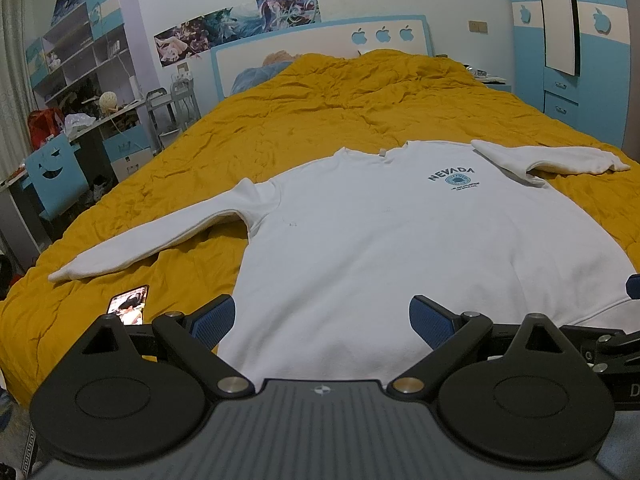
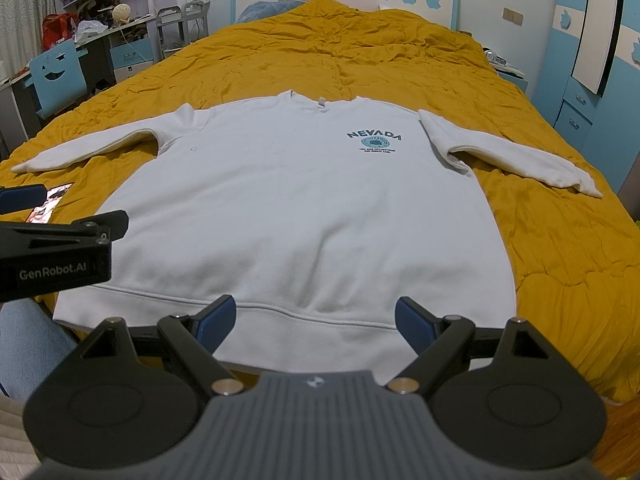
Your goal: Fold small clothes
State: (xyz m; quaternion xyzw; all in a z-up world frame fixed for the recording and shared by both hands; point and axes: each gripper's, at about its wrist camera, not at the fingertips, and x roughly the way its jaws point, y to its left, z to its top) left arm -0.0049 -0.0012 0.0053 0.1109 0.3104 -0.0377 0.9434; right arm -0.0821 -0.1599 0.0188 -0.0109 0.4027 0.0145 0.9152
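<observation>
A white long-sleeved sweatshirt point(image 1: 380, 232) with a blue "NEVADA" print lies flat, front up, on the yellow bedspread point(image 1: 320, 112), sleeves spread out to both sides. It also shows in the right wrist view point(image 2: 300, 200). My left gripper point(image 1: 322, 320) is open and empty, hovering over the hem's left part. My right gripper point(image 2: 316, 322) is open and empty, just above the middle of the hem band. The left gripper's body point(image 2: 56, 252) shows at the left edge of the right wrist view.
A phone point(image 1: 130, 306) with a lit screen lies on the bedspread left of the hem, below the left sleeve cuff point(image 1: 68, 274). A blue chair point(image 1: 56, 176) and cluttered desk stand left of the bed. A blue wardrobe point(image 1: 592, 60) stands at right.
</observation>
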